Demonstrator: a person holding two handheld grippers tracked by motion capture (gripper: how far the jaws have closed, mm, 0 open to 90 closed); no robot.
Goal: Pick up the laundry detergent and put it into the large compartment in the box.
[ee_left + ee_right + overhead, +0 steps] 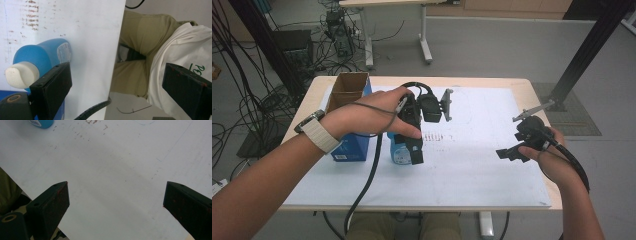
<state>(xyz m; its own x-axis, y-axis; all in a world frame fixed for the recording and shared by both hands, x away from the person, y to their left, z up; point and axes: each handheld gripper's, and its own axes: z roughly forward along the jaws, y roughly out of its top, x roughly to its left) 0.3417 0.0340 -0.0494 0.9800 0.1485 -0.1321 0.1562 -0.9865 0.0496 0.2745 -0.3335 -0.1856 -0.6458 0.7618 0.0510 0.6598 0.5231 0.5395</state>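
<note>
A blue bottle (398, 152) with a white cap (21, 75) lies on its side on the white sheet (472, 165), left of centre. My left gripper (412, 147) hovers right over it, rolled onto its side and pointing back toward the person. In the left gripper view this gripper (117, 72) is open wide; the bottle (42, 56) lies just beyond one jaw, not between the two. At the right of the table my right gripper (509, 151) is open above bare sheet. The right gripper view has that gripper (116, 187) with nothing between its jaws, and the bottle's base (41, 123) at the top left corner.
A blue carton (347, 100) with its brown flaps open stands at the table's left, beside the bottle. The person's lap (140, 37) lies past the table's near edge. Cables (242, 100) crowd the floor at left, and a black post (584, 55) rises at the back right.
</note>
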